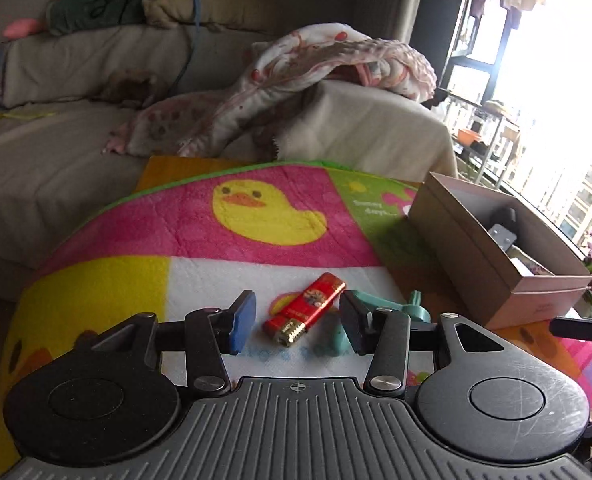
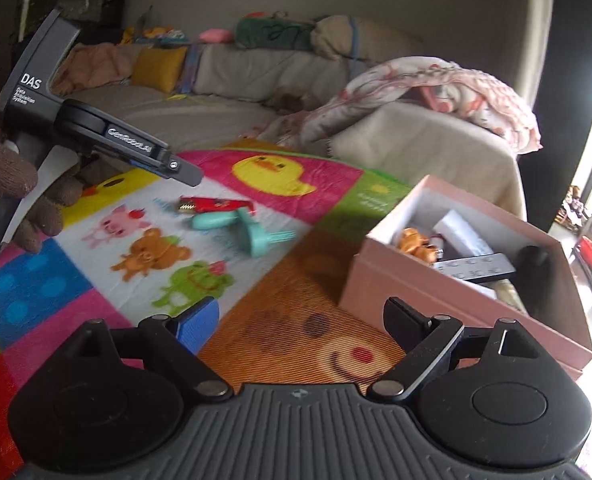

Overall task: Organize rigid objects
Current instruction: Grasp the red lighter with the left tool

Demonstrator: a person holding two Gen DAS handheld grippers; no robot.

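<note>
Two open jaws of the left gripper frame the red lighter; it should close squarely, avoiding the teal tool at three o'clock.

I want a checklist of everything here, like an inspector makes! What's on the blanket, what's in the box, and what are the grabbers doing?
Surface: cartoon blanket with duck and animal pictures.
Job's things: red lighter and teal brush lie together on it; pink box already holds several items.
Clutter: nothing seen.
Grippers: left gripper open, lighter seen between its fingers, untouched; right gripper open wide, empty.
Cables: nothing seen.
Surroundings: sofa with cushions, rumpled quilt, bright window.
</note>
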